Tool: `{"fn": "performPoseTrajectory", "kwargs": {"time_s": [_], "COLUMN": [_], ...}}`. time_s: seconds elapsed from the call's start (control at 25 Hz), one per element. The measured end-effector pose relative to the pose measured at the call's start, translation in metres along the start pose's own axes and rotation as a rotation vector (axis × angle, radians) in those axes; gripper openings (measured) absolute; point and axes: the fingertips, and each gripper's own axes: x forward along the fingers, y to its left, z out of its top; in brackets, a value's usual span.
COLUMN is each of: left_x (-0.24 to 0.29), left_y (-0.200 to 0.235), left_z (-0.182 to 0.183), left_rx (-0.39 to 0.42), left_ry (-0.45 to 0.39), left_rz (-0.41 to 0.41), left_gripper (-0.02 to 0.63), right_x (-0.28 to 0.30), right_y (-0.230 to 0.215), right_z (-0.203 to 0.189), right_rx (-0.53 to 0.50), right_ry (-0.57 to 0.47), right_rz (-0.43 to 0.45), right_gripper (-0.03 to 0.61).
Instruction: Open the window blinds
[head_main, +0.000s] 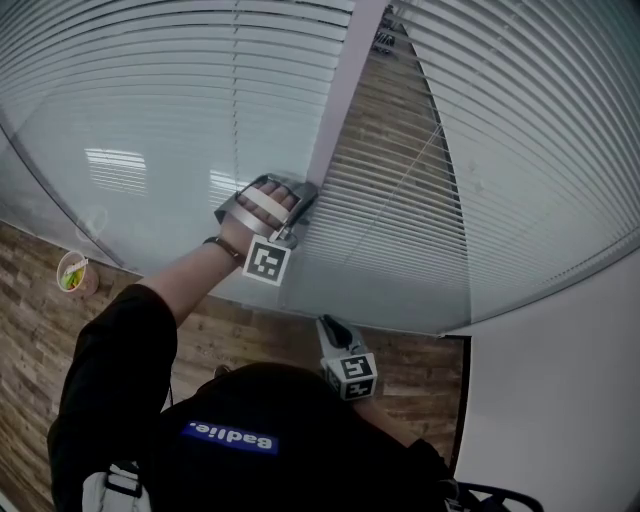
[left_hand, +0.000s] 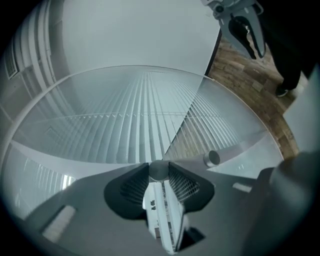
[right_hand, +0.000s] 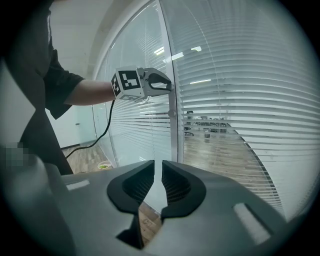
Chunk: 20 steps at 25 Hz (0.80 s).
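Left tool (left_hand: 159, 167) clamps a round knob (left_hand: 159, 171), shown only in its view; right tool (right_hand: 158, 163) barely parted, empty.

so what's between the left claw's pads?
A round grey knob, pinched by the left claw; the left gripper view shows it.

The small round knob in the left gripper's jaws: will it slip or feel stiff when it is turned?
The knob looks smooth and round, so it may slip, though the ribbed pads of the left gripper should help. It seems fixed on the window frame, so it likely only rotates.
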Motion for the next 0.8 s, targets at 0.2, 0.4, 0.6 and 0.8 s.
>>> {"fn": "performPoseTrajectory", "kwargs": {"time_s": [0.2, 0.4, 0.6, 0.8], "left_x": [0.0, -0.003, 0.0, 0.003], "left_y": [-0.002, 0.006, 0.006, 0.004], "left_z": [-0.002, -0.01, -0.002, -0.002], "left_rx": [-0.078, -0.407, -0.521, -0.517], "left_ry": [-0.001, 0.043, 0.053, 0.079], "left_rz": [-0.011, 0.031, 0.047, 0.055], "left_gripper": [0.138, 0.195, 0.185, 0.127], "right_x": [0.0, -0.002, -0.001, -0.004], "right_y": [0.0, 0.0, 0.0, -0.003], "right_z": [0.002, 0.002, 0.001, 0.0], "right_rx": [-0.011, -0.007, -0.008, -0.001], "right_ry": [-0.002, 0.001, 0.006, 0.008], "right_rz": [-0.004, -0.009, -0.01, -0.022], "right_gripper": [0.057, 0.058, 0.058, 0.052]}}
